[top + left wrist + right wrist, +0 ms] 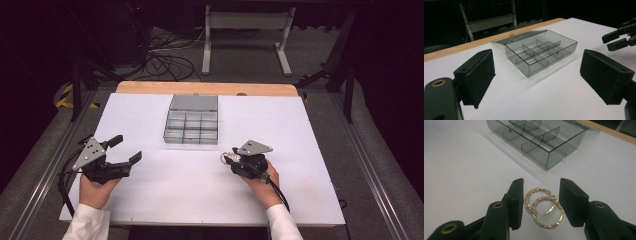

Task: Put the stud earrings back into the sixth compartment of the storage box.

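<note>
Earrings (544,207): lying on my desk (150,195), between my right tongs (540,203).
Right tongs: straddling them, unclenched, not pressing.
Left tongs (534,82): I am holding them released, facing the box (541,53).

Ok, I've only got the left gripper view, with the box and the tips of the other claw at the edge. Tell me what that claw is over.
Observer: The right claw straddles two gold hoop earrings on the white table, one jaw on each side.
Operator: Say whether it has them gripped.
Observer: I can't tell if the pads touch; in the right gripper view the hoops lie flat and overlapped on the table.
Operator: Place them against the box.
Observer: From above, they sit just in front of the near right corner of the box, on the person's side.
</note>
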A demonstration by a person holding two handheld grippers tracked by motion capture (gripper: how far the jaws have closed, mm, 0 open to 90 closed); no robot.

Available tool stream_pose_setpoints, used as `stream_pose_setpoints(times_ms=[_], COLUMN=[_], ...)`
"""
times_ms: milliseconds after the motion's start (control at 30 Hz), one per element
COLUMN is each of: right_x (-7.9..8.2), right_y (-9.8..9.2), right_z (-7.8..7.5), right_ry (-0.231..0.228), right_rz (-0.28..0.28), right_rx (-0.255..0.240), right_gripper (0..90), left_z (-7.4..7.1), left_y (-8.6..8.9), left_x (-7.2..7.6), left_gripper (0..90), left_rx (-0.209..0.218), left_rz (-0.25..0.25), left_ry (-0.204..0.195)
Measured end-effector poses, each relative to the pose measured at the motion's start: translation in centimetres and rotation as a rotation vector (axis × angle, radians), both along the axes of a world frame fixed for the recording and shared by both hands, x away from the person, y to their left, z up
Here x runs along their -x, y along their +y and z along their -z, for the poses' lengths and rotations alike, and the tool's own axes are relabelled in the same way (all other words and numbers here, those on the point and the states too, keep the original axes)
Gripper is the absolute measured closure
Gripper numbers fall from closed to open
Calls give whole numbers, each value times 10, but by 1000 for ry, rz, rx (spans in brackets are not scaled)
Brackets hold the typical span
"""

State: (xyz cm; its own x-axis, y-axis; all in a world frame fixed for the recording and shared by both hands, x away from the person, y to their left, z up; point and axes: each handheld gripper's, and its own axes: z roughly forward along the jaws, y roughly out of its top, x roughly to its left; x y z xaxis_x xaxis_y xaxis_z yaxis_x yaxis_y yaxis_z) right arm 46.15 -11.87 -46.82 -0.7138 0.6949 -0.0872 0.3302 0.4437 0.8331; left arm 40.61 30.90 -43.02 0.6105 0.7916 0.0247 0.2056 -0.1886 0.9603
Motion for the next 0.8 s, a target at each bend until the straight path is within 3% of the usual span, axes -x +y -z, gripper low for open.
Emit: stream_pose_setpoints(times_ms=[300, 533, 667, 800], right_x=[-11, -17, -19, -21], right_y=[17, 26, 29, 31], right_z=[11, 21, 24, 24], right_ry=[47, 84, 105, 138], right_rz=[-28, -16, -13, -23], right_rx=[30, 69, 89, 77], right_gripper=[645, 678, 783, 844], left_z=[2, 2, 3, 3], left_y=[-1, 0, 1, 0], left_x=[0, 0, 0, 0], left_gripper=[133, 134, 134, 134], left_rx=[-1, -3, 0, 1], left_rz=[4, -5, -8, -8], left_ry=[-9, 0, 0, -1])
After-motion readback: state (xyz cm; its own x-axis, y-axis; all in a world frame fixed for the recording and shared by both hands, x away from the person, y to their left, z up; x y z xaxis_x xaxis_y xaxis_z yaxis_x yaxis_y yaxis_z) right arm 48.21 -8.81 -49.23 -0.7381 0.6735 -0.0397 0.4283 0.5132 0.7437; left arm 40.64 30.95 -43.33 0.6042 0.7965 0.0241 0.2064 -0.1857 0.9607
